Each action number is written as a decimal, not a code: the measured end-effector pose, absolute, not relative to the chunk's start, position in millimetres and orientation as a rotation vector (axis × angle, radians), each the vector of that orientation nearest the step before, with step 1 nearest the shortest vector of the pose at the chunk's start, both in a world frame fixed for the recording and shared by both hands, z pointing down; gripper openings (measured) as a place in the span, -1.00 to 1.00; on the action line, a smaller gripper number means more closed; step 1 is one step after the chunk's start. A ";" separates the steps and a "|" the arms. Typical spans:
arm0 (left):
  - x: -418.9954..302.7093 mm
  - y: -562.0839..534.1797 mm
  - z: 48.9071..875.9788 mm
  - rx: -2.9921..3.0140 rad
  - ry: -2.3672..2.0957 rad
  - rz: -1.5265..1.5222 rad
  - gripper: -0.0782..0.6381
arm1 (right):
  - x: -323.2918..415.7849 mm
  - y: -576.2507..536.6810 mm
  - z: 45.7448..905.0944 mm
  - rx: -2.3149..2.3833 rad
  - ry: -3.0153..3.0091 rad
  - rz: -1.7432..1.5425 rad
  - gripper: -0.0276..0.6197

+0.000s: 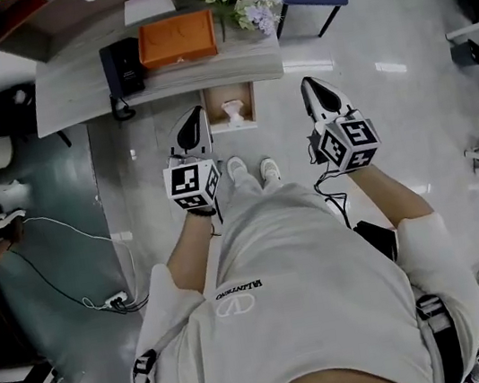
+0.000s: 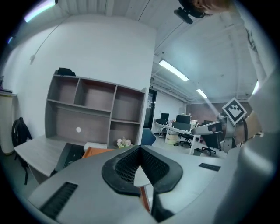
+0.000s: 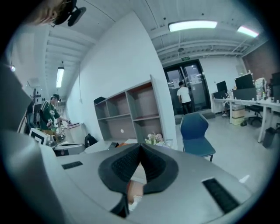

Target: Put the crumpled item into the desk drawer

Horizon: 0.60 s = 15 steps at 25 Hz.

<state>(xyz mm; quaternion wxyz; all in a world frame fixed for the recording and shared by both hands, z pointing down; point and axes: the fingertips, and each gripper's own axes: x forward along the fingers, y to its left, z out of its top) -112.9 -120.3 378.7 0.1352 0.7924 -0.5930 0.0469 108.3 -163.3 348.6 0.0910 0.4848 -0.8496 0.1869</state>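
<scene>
Crumpled item [image 1: 232, 111] lies between left tongs [image 1: 197, 116], right tongs [image 1: 309, 88].

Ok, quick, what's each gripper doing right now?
Left gripper: closed, holding nothing.
Right gripper: closed, holding nothing.

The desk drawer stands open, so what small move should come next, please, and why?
Probably lower the empty left gripper to the front of the drawer and push it shut: a white crumpled item seems to lie inside already.
</scene>
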 end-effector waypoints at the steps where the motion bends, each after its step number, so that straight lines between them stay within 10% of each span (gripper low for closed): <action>1: -114.0 -119.5 368.9 2.311 -1.732 0.129 -0.79 | 117.6 -164.1 339.7 1.479 -2.528 0.539 -0.92; 15: -121.2 -112.1 264.6 2.418 -1.902 -0.033 -0.79 | 186.5 -155.2 251.6 1.756 -2.609 0.426 -0.92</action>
